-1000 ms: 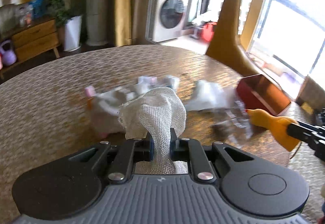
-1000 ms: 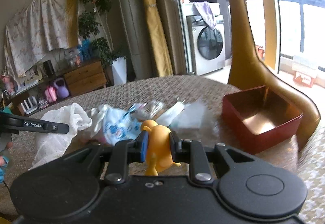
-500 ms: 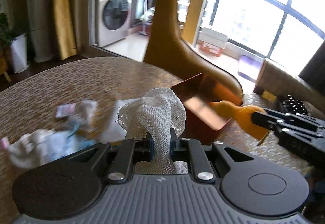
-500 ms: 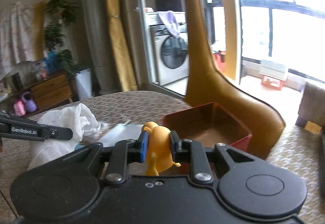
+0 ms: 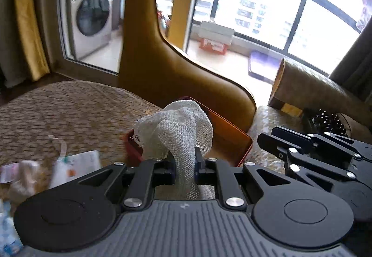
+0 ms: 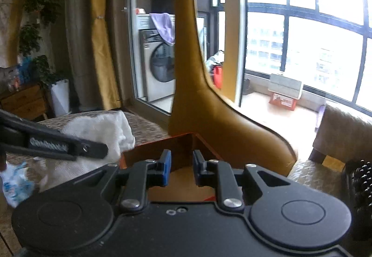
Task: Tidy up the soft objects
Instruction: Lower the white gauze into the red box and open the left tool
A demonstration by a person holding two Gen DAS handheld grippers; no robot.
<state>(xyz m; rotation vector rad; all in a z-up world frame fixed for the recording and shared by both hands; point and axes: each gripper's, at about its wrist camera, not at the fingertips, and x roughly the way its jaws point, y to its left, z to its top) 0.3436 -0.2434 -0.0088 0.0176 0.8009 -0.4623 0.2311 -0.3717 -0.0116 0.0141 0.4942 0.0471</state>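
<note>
Left wrist view: left claw (image 5: 184, 165) clamped on the white gauze cloth (image 5: 179, 131), which bulges above its fingers, just before the red box (image 5: 234, 140). Right wrist view alone shows the right claw (image 6: 179, 167) parted, empty, over the red box (image 6: 158, 150).

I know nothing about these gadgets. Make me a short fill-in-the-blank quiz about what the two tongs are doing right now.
1. The left tongs grip a white ____ cloth.
2. The right tongs are open and hold ____.
3. Both tongs are at a box coloured ____.
4. Behind the box stands a golden ____ statue.

Missing words: mesh; nothing; red; giraffe
</note>
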